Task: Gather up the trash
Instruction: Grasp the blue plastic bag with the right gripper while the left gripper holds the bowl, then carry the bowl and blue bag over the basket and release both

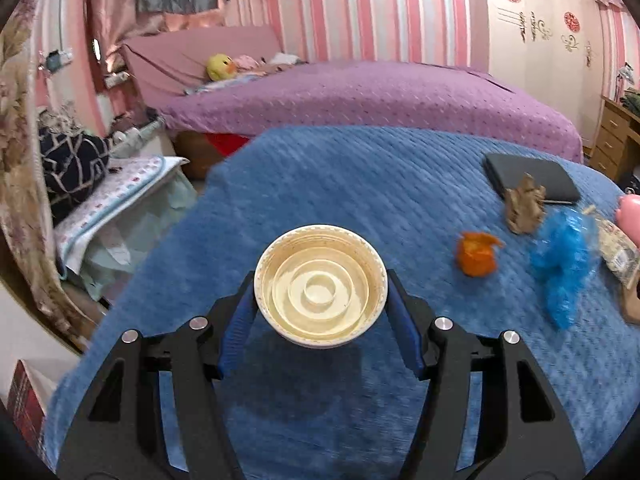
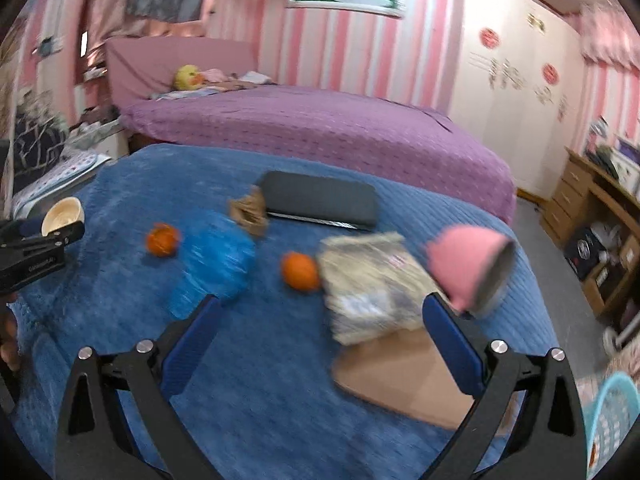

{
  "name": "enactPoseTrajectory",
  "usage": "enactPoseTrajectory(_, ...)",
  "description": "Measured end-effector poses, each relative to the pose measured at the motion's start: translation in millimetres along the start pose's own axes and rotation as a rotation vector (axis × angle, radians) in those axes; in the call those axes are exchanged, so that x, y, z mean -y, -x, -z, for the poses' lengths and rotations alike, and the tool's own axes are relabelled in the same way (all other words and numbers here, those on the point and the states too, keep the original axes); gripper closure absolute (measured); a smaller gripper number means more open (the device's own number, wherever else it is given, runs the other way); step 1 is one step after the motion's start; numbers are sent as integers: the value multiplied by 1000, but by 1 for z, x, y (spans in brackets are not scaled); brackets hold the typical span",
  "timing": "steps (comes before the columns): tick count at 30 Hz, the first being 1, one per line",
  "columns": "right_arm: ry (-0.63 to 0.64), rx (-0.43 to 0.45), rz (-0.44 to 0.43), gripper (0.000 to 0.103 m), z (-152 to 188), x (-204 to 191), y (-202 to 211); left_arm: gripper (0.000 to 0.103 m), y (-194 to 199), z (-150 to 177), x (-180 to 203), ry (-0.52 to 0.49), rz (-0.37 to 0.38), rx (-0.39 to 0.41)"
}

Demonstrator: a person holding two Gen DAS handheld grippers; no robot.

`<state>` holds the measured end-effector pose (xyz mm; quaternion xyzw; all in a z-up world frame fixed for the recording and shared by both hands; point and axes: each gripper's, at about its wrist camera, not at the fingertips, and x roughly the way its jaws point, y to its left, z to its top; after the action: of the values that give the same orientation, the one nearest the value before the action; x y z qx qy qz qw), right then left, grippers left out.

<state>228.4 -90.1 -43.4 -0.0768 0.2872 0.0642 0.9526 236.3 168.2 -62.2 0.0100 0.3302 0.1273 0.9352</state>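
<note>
My left gripper (image 1: 321, 280) is shut on a cream paper cup (image 1: 321, 286), held above the blue blanket (image 1: 320, 184); the cup also shows in the right wrist view (image 2: 62, 214). My right gripper (image 2: 320, 312) is open and empty above the blanket. Ahead of it lie a crumpled blue plastic bag (image 2: 216, 260), an orange peel (image 2: 162, 240), an orange (image 2: 300, 272), a crumpled brown paper (image 2: 250, 210) and a plastic-wrapped packet (image 2: 372, 280). The peel (image 1: 476, 254), blue bag (image 1: 564, 256) and brown paper (image 1: 524, 206) show right of the cup.
A black flat case (image 2: 320, 200) lies at the blanket's far side. A pink cup (image 2: 468, 268) and a brown cardboard sheet (image 2: 400, 376) are at the right. A light blue basket (image 2: 612, 420) stands at the lower right. A purple bed (image 2: 320, 132) is behind.
</note>
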Motion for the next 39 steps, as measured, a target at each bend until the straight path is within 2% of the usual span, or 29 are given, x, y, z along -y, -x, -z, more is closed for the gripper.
enactPoseTrajectory(7,38,-25,-72,7,-23,-47,-36,43,-11,-4,-42,104,-26,-20)
enactPoseTrajectory(10,61,-90,-97,33,-24,-59,-61,43,-9,-4,-46,106,-43,-13)
enactPoseTrajectory(11,65,-114,-112,49,-23,-61,-68,43,-8,-4,-46,103,-46,-9)
enactPoseTrajectory(12,67,-133,-130,58,-20,-62,-73,43,-6,-6,-45,102,-47,-4)
enactPoseTrajectory(15,51,-114,-158,68,-17,-57,-69,43,-2,-7,-39,103,-39,7)
enactPoseTrajectory(21,24,-30,-146,70,-15,-27,-34,43,10,-10,-12,78,-22,10)
enactPoseTrajectory(26,-35,-14,-107,70,-6,21,-2,43,37,-10,26,44,29,34)
enactPoseTrajectory(28,-62,-9,-75,70,1,47,14,43,47,-9,42,25,42,48)
enactPoseTrajectory(35,-144,3,52,70,27,130,63,42,75,-3,112,23,178,33)
enactPoseTrajectory(39,-177,8,144,70,46,175,90,43,86,4,148,3,221,35)
